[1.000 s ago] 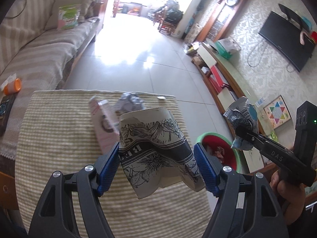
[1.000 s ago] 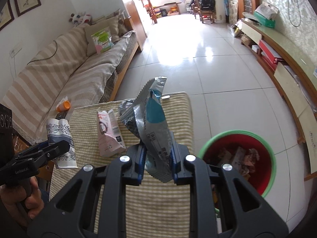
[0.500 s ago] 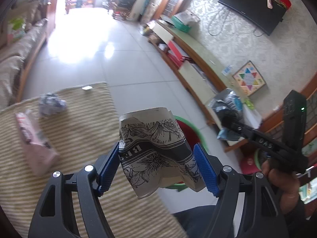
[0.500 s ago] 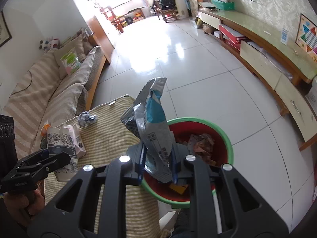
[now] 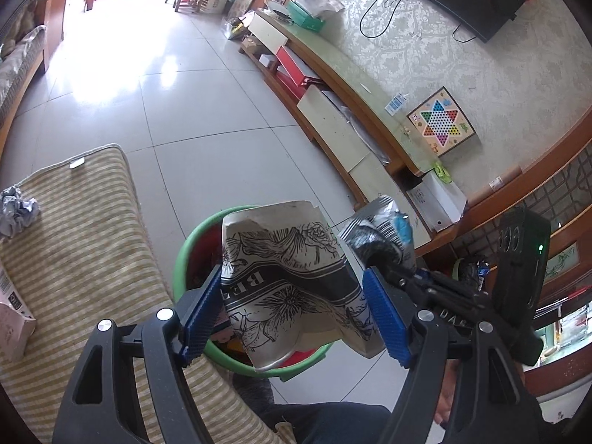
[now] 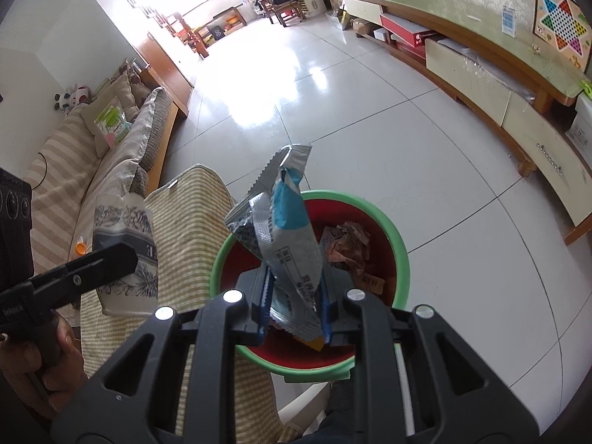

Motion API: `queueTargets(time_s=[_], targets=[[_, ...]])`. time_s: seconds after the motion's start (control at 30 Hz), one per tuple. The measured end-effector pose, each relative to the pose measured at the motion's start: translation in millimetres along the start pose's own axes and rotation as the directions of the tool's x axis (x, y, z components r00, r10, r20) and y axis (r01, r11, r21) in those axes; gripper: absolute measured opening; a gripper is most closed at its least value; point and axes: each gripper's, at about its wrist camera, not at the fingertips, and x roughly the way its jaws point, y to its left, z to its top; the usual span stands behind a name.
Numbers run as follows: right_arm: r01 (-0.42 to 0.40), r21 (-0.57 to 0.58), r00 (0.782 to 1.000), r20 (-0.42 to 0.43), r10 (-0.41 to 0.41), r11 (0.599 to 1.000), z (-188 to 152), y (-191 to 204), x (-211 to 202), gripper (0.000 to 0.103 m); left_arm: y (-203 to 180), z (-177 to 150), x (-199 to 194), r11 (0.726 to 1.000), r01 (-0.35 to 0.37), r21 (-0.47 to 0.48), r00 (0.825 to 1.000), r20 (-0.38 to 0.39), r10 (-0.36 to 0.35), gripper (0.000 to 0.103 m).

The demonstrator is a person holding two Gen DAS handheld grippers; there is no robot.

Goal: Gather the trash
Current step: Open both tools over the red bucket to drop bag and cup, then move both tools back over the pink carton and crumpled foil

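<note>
Both loads swung off the bench to the bin [image 6: 401,255]: left gripper [image 5: 292,310] jaws clamp crumpled cup [image 5: 288,273], right gripper [image 6: 294,305] jaws pinch wrapper [image 6: 285,229]. Release next.

Bin [image 6: 401,259] on floor just right of worktop [image 6: 192,222] edge. Cup [image 5: 288,281] & wrapper [image 6: 285,229] both above bin; cup to wrapper's left. Sofa [image 6: 122,170] behind worktop, left of bin.

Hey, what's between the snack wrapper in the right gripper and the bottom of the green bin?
Only air, then earlier trash: in the right wrist view the snack wrapper hangs above the green bin, where crumpled wrappers already lie.
</note>
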Motion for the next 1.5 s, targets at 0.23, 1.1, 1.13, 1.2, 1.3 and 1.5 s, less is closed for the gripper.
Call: queueTargets(time_s=[0.23, 1.1, 1.13, 1.2, 1.3, 1.5], targets=[[-0.007, 0.004, 1.0, -0.018, 0.007, 1.0, -4.2, -1.7, 8.9, 0.041, 3.0, 2.0, 11.4, 0.998, 0.028, -0.049, 0.999, -0.021, -0.029, 0.077], [-0.008, -0.13, 1.0, 0.01, 0.01, 0.991, -2.7, 79.8, -7.7, 0.098, 61.6, -17.8, -90.7, 0.984, -0.082, -0.157, 0.987, 0.122, 0.102, 0.095], [-0.013, -0.144, 1.0, 0.009, 0.014, 0.99, -2.9, 89.1, -7.7, 0.098, 68.4, -21.3, -98.5, 0.982, -0.095, -0.166, 0.985, 0.128, 0.117, 0.095], [-0.02, -0.169, 1.0, 0.006, 0.021, 0.985, -3.4, 106.6, -6.5, 0.098, 81.8, -28.2, -112.9, 0.976, -0.112, -0.186, 0.981, 0.137, 0.139, 0.095], [-0.034, -0.203, 0.999, -0.001, 0.035, 0.979, -4.7, 132.8, -3.4, 0.098, 105.7, -41.0, -135.5, 0.962, -0.155, -0.225, 0.969, 0.153, 0.192, 0.095], [-0.059, -0.275, 0.998, -0.024, 0.055, 0.96, -11.5, 188.9, 9.7, 0.098, 163.1, -70.7, -173.4, 0.916, -0.232, -0.326, 0.944, 0.152, 0.293, 0.095]])
